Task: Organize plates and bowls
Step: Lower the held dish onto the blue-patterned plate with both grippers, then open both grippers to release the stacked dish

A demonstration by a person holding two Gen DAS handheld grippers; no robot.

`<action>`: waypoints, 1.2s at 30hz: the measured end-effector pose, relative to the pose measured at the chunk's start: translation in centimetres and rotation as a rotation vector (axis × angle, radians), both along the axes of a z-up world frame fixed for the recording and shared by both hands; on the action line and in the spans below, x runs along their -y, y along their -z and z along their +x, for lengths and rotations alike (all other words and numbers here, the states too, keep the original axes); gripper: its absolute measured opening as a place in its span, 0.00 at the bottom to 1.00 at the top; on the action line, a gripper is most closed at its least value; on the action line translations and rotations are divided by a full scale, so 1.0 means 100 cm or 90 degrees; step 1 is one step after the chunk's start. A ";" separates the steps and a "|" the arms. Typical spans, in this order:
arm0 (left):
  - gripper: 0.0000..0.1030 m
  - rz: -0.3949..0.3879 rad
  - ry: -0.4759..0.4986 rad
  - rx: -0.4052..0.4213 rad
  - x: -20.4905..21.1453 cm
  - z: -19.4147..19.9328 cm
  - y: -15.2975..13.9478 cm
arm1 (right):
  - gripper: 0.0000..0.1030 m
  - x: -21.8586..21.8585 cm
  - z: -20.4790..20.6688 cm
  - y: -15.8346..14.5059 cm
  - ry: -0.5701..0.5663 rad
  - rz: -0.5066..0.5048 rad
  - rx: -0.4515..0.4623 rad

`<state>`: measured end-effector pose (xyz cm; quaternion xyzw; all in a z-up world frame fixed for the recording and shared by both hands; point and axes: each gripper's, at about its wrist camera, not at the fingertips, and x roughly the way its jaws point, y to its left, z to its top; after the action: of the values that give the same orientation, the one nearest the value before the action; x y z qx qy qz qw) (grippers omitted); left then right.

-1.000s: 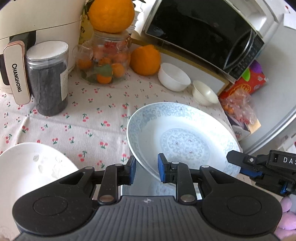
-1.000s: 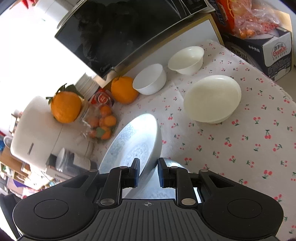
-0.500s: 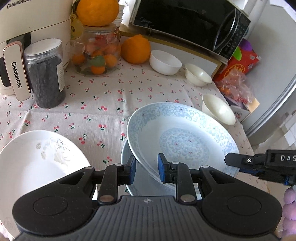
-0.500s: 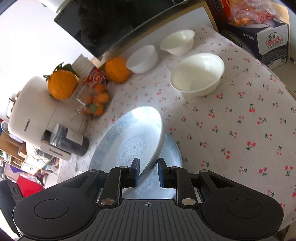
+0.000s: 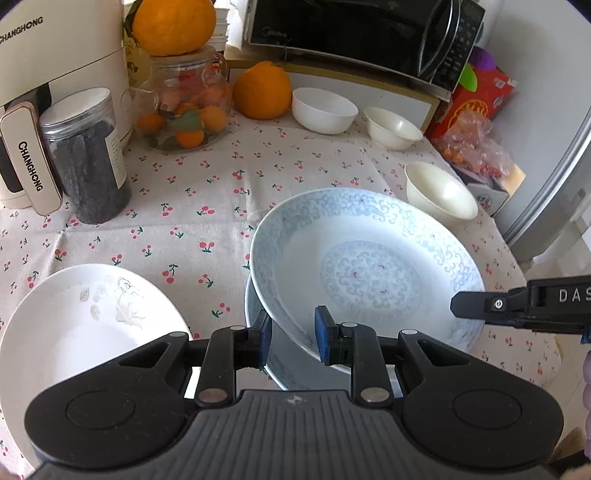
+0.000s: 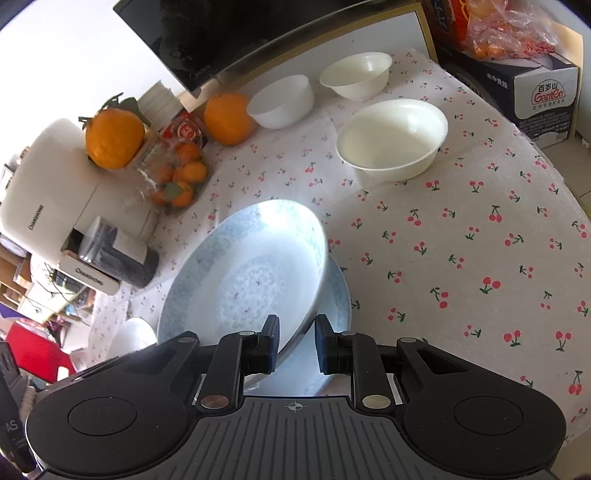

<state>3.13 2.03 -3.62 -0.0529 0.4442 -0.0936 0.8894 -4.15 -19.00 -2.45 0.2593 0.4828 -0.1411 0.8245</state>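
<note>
- Blue-patterned plate [image 5: 365, 266]: held tilted just above a second plate [image 6: 332, 354] on the cherry-print tablecloth [image 5: 207, 192], centre of the left view.
- Left gripper [image 5: 293, 334]: jaws narrow, clamped on the plate's near rim at 6 o'clock.
- Right gripper [image 6: 295, 341]: jaws narrow, pinching the opposite rim; shows at 3 o'clock in the left view.
- White plate [image 5: 74, 332]: flat at 8 o'clock, apart.
- Cream bowl [image 5: 439, 190]: 2 o'clock, just beyond the held plate.
- Small cream bowl [image 5: 393, 127] and white bowl [image 5: 323, 110]: 1 o'clock, near the microwave [image 5: 354, 33].
- Dark jar [image 5: 88, 155], fruit jar [image 5: 184, 107]: 10–11 o'clock.
</note>
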 end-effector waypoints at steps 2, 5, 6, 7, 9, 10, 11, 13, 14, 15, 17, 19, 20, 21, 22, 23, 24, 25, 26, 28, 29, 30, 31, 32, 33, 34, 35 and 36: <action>0.21 0.000 0.003 -0.004 0.001 -0.001 0.001 | 0.20 0.000 0.000 0.000 0.001 -0.005 -0.001; 0.21 0.007 0.005 -0.010 0.003 -0.002 0.000 | 0.20 0.000 -0.001 -0.001 -0.002 -0.012 -0.010; 0.21 0.010 0.006 -0.011 0.004 -0.002 0.000 | 0.20 -0.001 -0.001 0.000 -0.004 -0.014 -0.014; 0.21 0.015 0.007 -0.012 0.004 -0.003 0.000 | 0.20 -0.002 -0.001 0.000 -0.007 -0.015 -0.018; 0.21 0.024 0.008 -0.014 0.005 -0.004 0.000 | 0.20 -0.004 -0.001 0.001 -0.014 -0.020 -0.026; 0.21 0.028 0.010 -0.016 0.006 -0.004 0.000 | 0.20 -0.006 -0.001 0.002 -0.017 -0.023 -0.030; 0.21 0.030 0.012 -0.017 0.006 -0.004 0.001 | 0.20 -0.007 0.000 0.003 -0.022 -0.027 -0.037; 0.21 0.038 0.016 -0.016 0.008 -0.004 0.000 | 0.20 -0.011 0.000 0.004 -0.029 -0.040 -0.048; 0.21 0.042 0.017 -0.015 0.008 -0.005 0.000 | 0.20 -0.013 0.000 0.004 -0.035 -0.048 -0.053; 0.21 0.044 0.019 -0.015 0.008 -0.005 0.000 | 0.20 -0.015 0.000 0.005 -0.039 -0.053 -0.056; 0.21 0.051 0.022 -0.014 0.010 -0.005 0.000 | 0.20 -0.016 0.000 0.006 -0.043 -0.059 -0.063; 0.21 0.064 0.027 -0.013 0.012 -0.006 -0.001 | 0.20 -0.016 0.000 0.006 -0.045 -0.061 -0.068; 0.21 0.073 0.031 -0.011 0.014 -0.007 -0.001 | 0.20 -0.017 0.000 0.007 -0.046 -0.062 -0.071; 0.21 0.081 0.034 -0.010 0.015 -0.007 -0.001 | 0.20 -0.018 0.000 0.007 -0.047 -0.063 -0.074; 0.22 0.091 0.037 -0.008 0.017 -0.008 -0.001 | 0.20 -0.019 0.000 0.008 -0.049 -0.066 -0.077; 0.22 0.099 0.039 -0.006 0.018 -0.008 -0.001 | 0.20 -0.020 0.000 0.008 -0.051 -0.068 -0.081; 0.22 0.106 0.041 -0.005 0.019 -0.009 -0.001 | 0.20 -0.021 0.000 0.010 -0.053 -0.071 -0.085; 0.22 0.113 0.044 -0.003 0.020 -0.009 0.000 | 0.20 -0.022 0.000 0.010 -0.055 -0.073 -0.088; 0.22 0.120 0.045 -0.001 0.021 -0.009 0.000 | 0.20 -0.024 0.000 0.012 -0.057 -0.075 -0.092; 0.22 0.129 0.049 0.001 0.022 -0.010 0.000 | 0.20 -0.026 0.000 0.013 -0.060 -0.078 -0.098; 0.22 0.133 0.050 0.002 0.023 -0.010 0.000 | 0.20 -0.027 0.000 0.013 -0.062 -0.082 -0.100; 0.22 0.138 0.052 0.004 0.024 -0.011 0.000 | 0.20 -0.027 0.000 0.013 -0.063 -0.083 -0.102; 0.22 0.145 0.054 0.006 0.025 -0.012 0.000 | 0.20 -0.028 0.000 0.014 -0.064 -0.084 -0.104; 0.22 0.153 0.056 0.008 0.026 -0.013 0.001 | 0.20 -0.029 0.000 0.015 -0.066 -0.085 -0.109; 0.22 0.161 0.059 0.009 0.027 -0.014 0.001 | 0.20 -0.030 0.000 0.016 -0.067 -0.086 -0.112; 0.23 0.168 0.061 0.009 0.028 -0.014 0.001 | 0.20 -0.031 0.000 0.017 -0.070 -0.088 -0.116; 0.23 0.171 0.061 0.005 0.027 -0.014 0.003 | 0.20 -0.033 0.001 0.018 -0.072 -0.090 -0.120; 0.23 0.172 0.062 0.006 0.027 -0.015 0.003 | 0.20 -0.034 0.001 0.018 -0.074 -0.094 -0.121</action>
<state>1.66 -0.70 -3.93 0.0896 0.4505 -0.0760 0.8850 -4.08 -15.57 -4.25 0.1549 0.5609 -0.1523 0.7989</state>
